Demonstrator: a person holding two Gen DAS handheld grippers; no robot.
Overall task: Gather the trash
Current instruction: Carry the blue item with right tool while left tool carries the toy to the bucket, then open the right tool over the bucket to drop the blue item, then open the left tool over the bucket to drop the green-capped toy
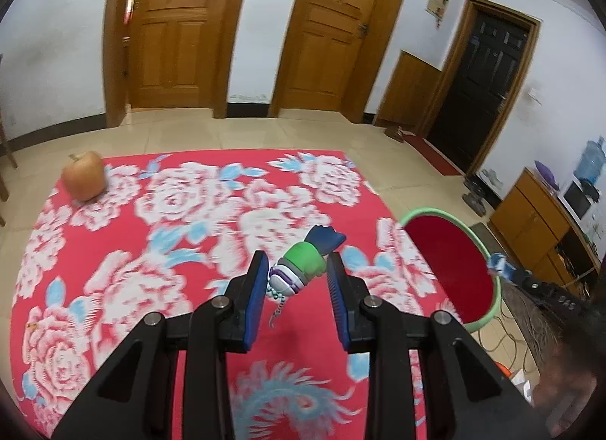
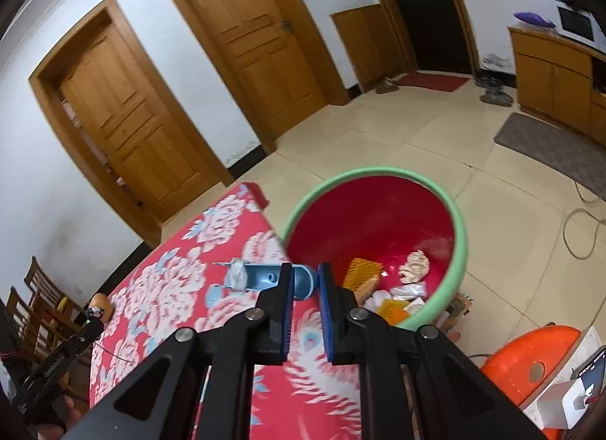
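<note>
The red floral tablecloth (image 1: 125, 250) is covering the table and filling most of both views, and the green-rimmed red bin (image 2: 460, 239) is standing just off the table's edge, already holding several scraps of paper and wrapping. A brown onion (image 1: 84, 180) is sitting far back at the cloth's corner, well apart from both tools. The right gripper (image 2: 305, 282) is hanging right by the bin's near rim with its blue pads pinched on the thick end of a blue plastic tube (image 2: 288, 281), whose far end is carrying a wad of white fluff out over the cloth. The left gripper (image 1: 297, 269) is hovering over the middle of the cloth with a small toy figure (image 1: 303, 263), green-bodied with a dark blue top and a beaded cord dangling below, sitting between its pads; the left pad is touching it, but whether the right pad is bearing on it cannot be told, so the hold is uncertain. To do this step well, the right tool should be carrying the tube fully past the rim before parting, since the long end is sticking out sideways and could catch the edge. The left should be staying level and closing firmly, as the rounded toy looks apt to slip.
</note>
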